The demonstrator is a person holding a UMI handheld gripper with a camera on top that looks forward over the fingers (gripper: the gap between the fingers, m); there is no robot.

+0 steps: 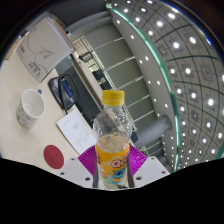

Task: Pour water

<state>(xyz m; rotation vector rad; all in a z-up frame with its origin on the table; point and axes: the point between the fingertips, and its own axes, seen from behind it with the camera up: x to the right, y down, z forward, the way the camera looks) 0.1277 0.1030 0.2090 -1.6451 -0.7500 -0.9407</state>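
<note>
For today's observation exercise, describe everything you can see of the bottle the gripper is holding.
The bottle is clear plastic with a yellow cap on top and an orange and yellow label around its lower half. It looks lifted off the table and leans slightly. It sits between the gripper fingers, whose pink pads press its label from both sides. Its contents cannot be made out.
</note>
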